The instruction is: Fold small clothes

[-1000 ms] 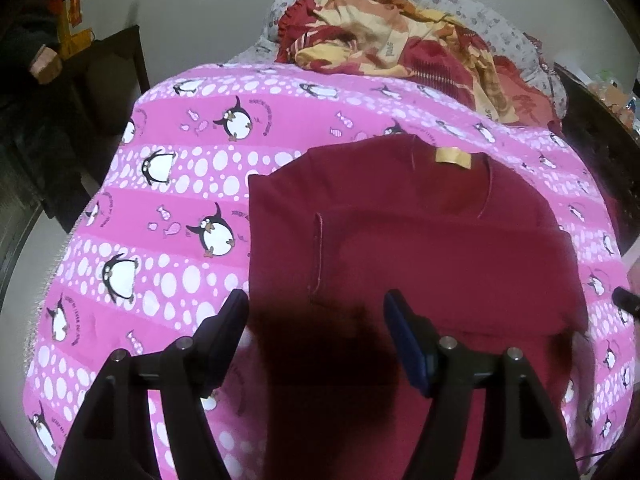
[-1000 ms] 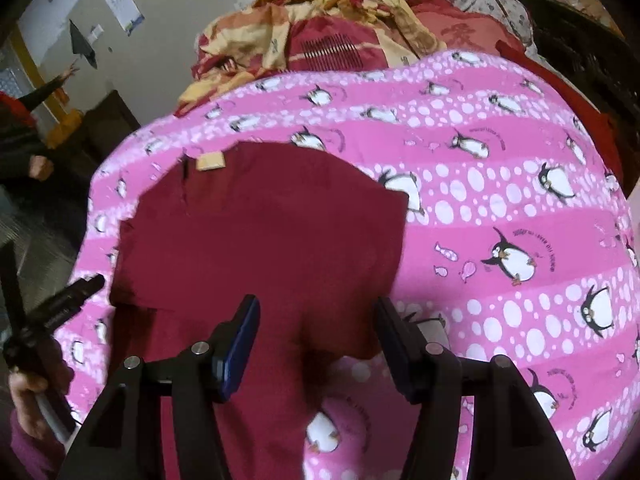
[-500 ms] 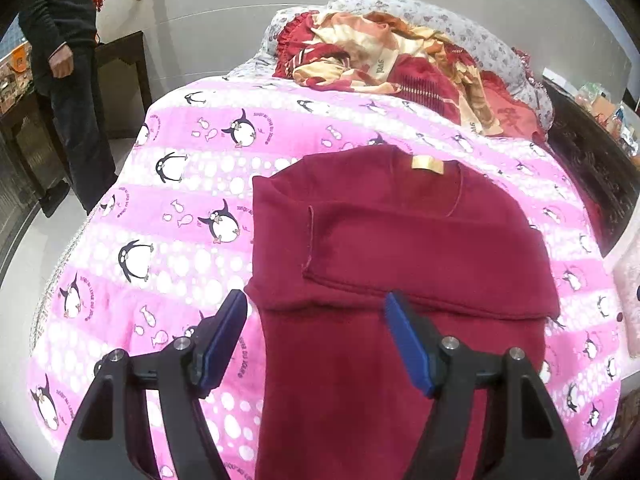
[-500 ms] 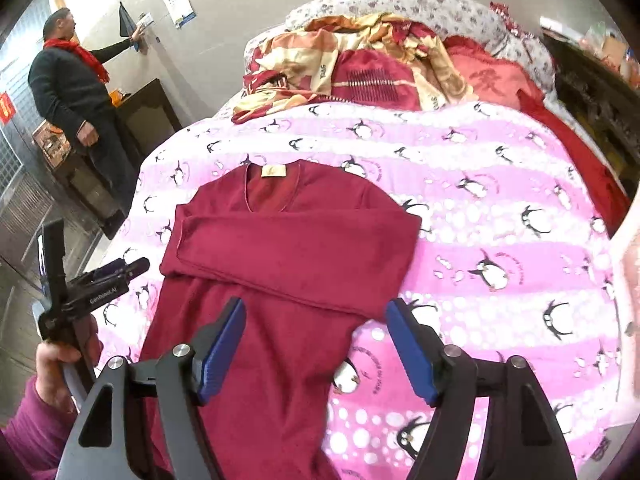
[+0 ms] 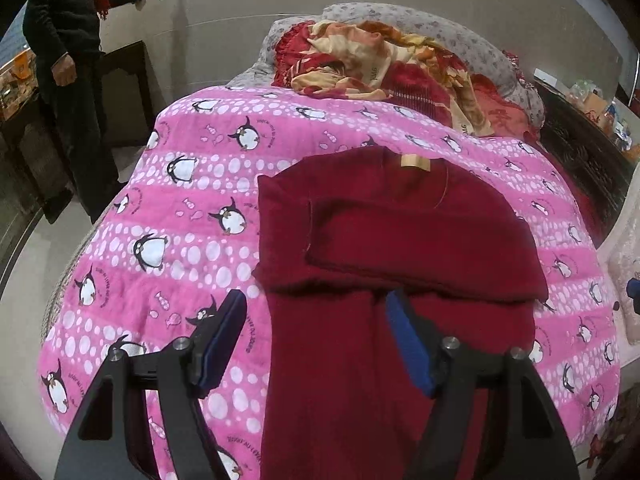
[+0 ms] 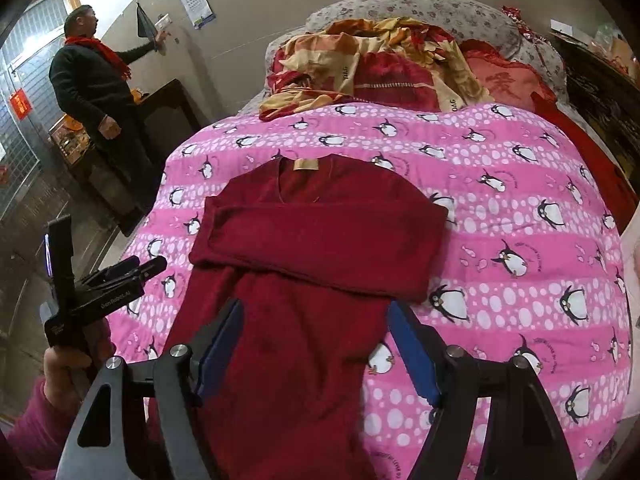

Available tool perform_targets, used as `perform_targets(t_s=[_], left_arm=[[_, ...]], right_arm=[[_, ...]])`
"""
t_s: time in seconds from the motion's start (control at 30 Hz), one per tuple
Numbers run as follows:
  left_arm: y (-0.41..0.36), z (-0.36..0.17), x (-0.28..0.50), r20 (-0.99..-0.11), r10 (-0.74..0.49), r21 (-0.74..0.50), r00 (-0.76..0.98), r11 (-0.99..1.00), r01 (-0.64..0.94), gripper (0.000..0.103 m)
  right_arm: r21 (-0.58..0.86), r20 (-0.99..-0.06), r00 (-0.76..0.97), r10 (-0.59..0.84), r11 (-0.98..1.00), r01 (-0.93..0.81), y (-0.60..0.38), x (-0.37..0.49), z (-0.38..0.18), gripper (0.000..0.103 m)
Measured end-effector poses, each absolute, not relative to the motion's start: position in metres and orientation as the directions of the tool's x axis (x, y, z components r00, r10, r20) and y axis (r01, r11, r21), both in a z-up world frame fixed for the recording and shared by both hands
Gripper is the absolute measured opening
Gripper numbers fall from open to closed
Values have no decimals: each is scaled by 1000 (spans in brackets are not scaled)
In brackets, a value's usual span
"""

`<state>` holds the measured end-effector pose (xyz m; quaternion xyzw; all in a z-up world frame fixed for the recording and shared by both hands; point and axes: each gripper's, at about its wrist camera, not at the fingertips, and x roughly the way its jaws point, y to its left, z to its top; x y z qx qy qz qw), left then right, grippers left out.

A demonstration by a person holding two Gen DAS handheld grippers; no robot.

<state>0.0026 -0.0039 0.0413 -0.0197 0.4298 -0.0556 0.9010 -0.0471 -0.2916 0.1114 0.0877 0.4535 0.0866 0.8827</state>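
Observation:
A dark red sweater (image 5: 400, 236) (image 6: 320, 240) lies flat on the pink penguin quilt (image 5: 192, 240) (image 6: 520, 208), collar and tan label (image 5: 415, 162) at the far end. Both sleeves are folded across its chest. My left gripper (image 5: 316, 308) hovers open over the sweater's lower left part, with nothing between its fingers. My right gripper (image 6: 316, 312) hangs open above the lower right part, also holding nothing. In the right wrist view the left gripper (image 6: 154, 266) shows at the left edge, held by a hand in a pink sleeve (image 6: 60, 364).
A heap of red and yellow blankets (image 5: 384, 68) (image 6: 380, 64) and a grey pillow lie at the bed's head. A person in dark clothes (image 5: 68, 80) (image 6: 100, 96) stands left of the bed by a dark cabinet (image 6: 168, 108). Dark furniture (image 5: 580, 152) lines the right side.
Both grippers have pulled back and up from the sweater, so the whole garment now shows. The right jaws have widened. The sweater lies as it did.

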Motion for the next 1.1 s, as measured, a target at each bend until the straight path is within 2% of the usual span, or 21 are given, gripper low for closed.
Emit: perform_targets(t_s=[0.17, 0.27, 0.5, 0.67, 0.83, 0.93, 1.0, 1.03, 1.07, 1.1], left_arm=[[11, 41, -5, -771, -114, -93, 627, 993, 67, 72], [20, 38, -12, -774, -105, -88, 625, 994, 58, 78], [36, 17, -34, -806, -109, -89, 582, 994, 64, 79], [38, -12, -51, -847, -118, -87, 519, 993, 83, 79], [40, -38, -60, -880, -109, -75, 463, 993, 93, 79], [39, -46, -60, -887, -92, -58, 452, 994, 89, 79], [38, -48, -60, -889, -99, -68, 448, 994, 85, 79], [37, -49, -60, -889, -102, -71, 446, 994, 86, 79], [37, -50, -59, -890, -103, -72, 444, 994, 86, 79], [36, -52, -60, -892, -101, -69, 441, 994, 89, 79]], right_arm=[[225, -795, 564, 225, 972, -70, -289, -49, 107, 80], [206, -805, 553, 212, 976, -74, -287, -54, 100, 80], [143, -853, 504, 136, 989, -25, -306, -55, 55, 82], [191, -886, 442, 143, 979, 66, -330, -47, 16, 82], [186, -881, 445, 159, 982, 17, -321, -44, -1, 82], [198, -886, 436, 158, 979, 48, -318, -26, -21, 82], [218, -890, 427, 164, 973, 82, -318, -13, -38, 73], [203, -889, 435, 141, 974, 99, -318, -6, -46, 63], [176, -884, 453, 115, 980, 93, -317, -3, -46, 50], [144, -881, 464, 95, 987, 71, -314, -1, -45, 30]])
